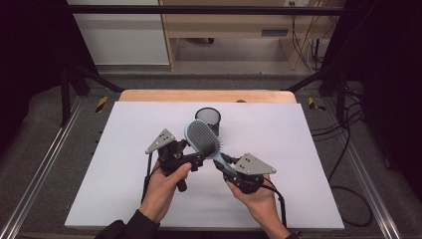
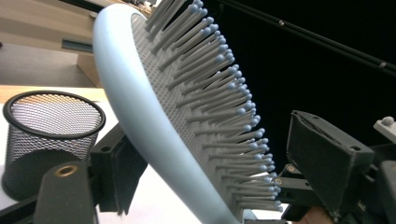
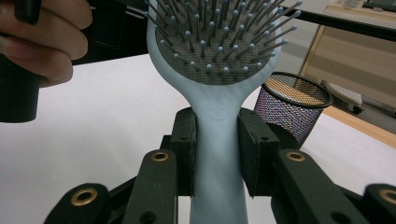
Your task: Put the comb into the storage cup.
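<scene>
I'm working over the white table [image 1: 124,189], and the biggest thing in play is the pale blue hairbrush [image 1: 203,137], which I hold lifted off the surface between my two tools. My right gripper [image 1: 225,167] has its jaws pinched on the handle, one pad flat against each side, with the bristled head rising straight ahead of it; that grip looks firm and centred. My left gripper [image 1: 195,160] sits at the head end: the head lies slanted between its jaws, the smooth back toward one pad [image 2: 116,175] and the bristle tips toward the other pad [image 2: 327,163], but I see gaps on both sides, so it stands spread around the head, not yet pressing. Beyond the brush, just past my right gripper's jaws, the black mesh cup [image 1: 208,118] stands upright and, as far as I can see into it, empty. So I judge the pick-up done and a handover or steadying half made; seating the left grip and, probably, standing the brush in the cup remain.
</scene>
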A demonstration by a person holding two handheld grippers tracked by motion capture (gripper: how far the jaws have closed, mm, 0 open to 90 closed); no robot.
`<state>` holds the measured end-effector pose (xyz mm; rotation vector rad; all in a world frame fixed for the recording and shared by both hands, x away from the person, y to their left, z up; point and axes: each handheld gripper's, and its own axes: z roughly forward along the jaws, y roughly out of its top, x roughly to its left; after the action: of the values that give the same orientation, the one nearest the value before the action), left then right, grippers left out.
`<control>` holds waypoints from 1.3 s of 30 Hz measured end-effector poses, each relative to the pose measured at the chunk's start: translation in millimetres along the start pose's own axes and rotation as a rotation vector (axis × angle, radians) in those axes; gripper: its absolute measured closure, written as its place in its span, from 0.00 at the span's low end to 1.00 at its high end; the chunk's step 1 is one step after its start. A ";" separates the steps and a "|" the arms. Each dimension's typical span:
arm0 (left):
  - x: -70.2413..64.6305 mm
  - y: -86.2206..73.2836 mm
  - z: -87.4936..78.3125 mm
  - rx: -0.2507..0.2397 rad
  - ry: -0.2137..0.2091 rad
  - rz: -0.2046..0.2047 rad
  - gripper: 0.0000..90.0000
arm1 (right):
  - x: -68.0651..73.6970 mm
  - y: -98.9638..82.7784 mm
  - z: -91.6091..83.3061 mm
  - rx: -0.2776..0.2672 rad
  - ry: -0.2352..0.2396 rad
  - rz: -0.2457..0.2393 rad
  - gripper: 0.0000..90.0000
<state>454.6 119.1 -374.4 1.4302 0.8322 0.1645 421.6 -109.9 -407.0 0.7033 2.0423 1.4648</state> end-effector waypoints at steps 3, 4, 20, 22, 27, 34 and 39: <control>1.2 0.5 -0.5 -0.007 -0.004 -0.028 0.27 | 1.0 -0.1 0.6 0.001 -0.002 -0.004 0.77; 2.0 0.5 -0.7 -0.006 -0.006 -0.033 0.28 | 1.1 -0.1 0.7 0.001 -0.004 -0.004 0.77; 6.8 -2.1 0.2 -0.004 0.025 -0.079 0.41 | 3.3 -2.2 3.0 0.015 -0.015 -0.022 0.77; 7.0 -2.2 0.3 -0.006 0.026 -0.087 0.41 | 3.1 -2.4 2.9 0.015 -0.015 -0.021 0.77; 8.6 -3.2 -0.2 -0.006 0.021 -0.116 0.44 | 2.6 -3.4 3.7 0.017 -0.010 -0.017 0.77; 10.7 -5.6 -2.3 -0.013 -0.003 -0.152 0.50 | 2.9 -5.9 5.9 0.034 0.001 -0.013 0.77; 11.3 -5.7 -1.8 -0.013 -0.026 -0.158 0.52 | 1.8 -6.6 6.0 0.039 0.006 -0.011 0.77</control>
<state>459.6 126.0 -384.0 1.3452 0.9175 0.0314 423.6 -106.4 -415.2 0.7030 2.0811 1.4262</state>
